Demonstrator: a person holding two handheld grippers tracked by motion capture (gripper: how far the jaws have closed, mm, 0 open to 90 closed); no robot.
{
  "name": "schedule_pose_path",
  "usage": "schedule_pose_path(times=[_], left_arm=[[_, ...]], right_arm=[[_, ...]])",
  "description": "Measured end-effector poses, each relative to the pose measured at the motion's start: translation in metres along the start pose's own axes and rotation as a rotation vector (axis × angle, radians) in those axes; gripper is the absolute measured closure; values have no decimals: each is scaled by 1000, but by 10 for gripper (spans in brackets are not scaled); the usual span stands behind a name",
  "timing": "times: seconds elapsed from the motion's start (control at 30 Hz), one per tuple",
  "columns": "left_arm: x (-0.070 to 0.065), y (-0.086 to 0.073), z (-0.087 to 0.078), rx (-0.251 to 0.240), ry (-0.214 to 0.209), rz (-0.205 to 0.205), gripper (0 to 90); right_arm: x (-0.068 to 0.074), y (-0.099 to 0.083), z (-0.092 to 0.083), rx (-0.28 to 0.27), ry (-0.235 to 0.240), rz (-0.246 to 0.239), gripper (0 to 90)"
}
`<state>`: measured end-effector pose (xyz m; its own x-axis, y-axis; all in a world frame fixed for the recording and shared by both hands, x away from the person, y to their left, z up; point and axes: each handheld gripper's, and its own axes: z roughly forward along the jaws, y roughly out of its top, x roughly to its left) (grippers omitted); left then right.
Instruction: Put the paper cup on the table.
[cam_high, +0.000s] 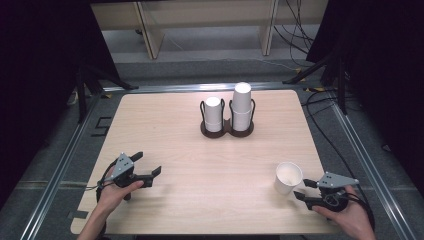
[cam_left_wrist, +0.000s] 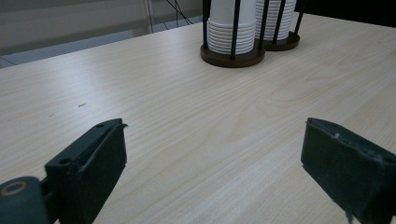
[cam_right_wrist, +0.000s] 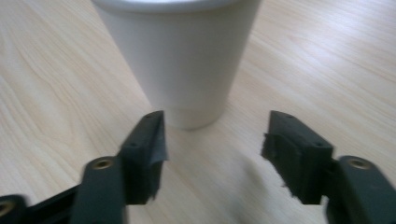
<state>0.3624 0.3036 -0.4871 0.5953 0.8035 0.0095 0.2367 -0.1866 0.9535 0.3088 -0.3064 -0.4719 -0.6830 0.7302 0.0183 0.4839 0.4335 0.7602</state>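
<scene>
1. High view: right claw (cam_high: 303, 190) sits at the near right of the table (cam_high: 165, 200), jaws spread and gripping nothing. The white paper cup (cam_high: 288, 177) stands upright, mouth up, just off the claw's tips and slightly to the side. It looks close to them, but no contact shows. The left claw (cam_high: 148, 163) is well apart from the cup, also spread and empty. Far ahead of both claws, a dark two-slot cup holder (cam_high: 227, 131) carries two stacks of cups (cam_high: 241, 102).

2. Left gripper view: left claw (cam_left_wrist: 212, 144) has its jaws wide with bare wood between them. The cup holder (cam_left_wrist: 232, 56) lies well ahead and a little to the right of the claw.

3. Right gripper view: right claw (cam_right_wrist: 212, 135) is released. The paper cup (cam_right_wrist: 180, 56) rises straight in front, its base just beyond the jaw tips and a little left of the gap's middle, its long axis vertical. The right hand is plainly the nearer one. I judge that a short push forward with a slight shift left would bring the cup's wall between the pads.
</scene>
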Motion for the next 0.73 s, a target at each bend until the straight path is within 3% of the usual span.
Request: schedule_pose_path(times=[0.03,0.17,0.33,0.37,0.4,0.47,0.5,0.53,0.73], left_arm=[[0,0,0,0,0,-1,65],[0,0,0,0,0,-1,65],[0,-1,1,-10,0,-4,65],[-1,0,1,-6,3,-4,65],[-1,0,1,-7,4,-4,65],[-1,0,2,-7,5,-5,65],[-2,-1,2,-14,2,-6,65],[-2,-1,3,-23,-6,-6,65],[-4,2,4,-27,-14,0,57]], right_arm=[[-2,0,-1,-6,-4,-17,454],[-5,2,-6,-22,-45,-7,503],[-7,3,-6,-34,-150,79,501],[-9,3,-4,-69,-187,70,494],[-9,3,-3,-83,-194,108,493],[-10,3,-2,-119,-246,99,491],[-9,4,-1,-134,-261,131,486],[-11,5,0,-161,-281,116,476],[-13,7,-1,-227,-351,175,370]])
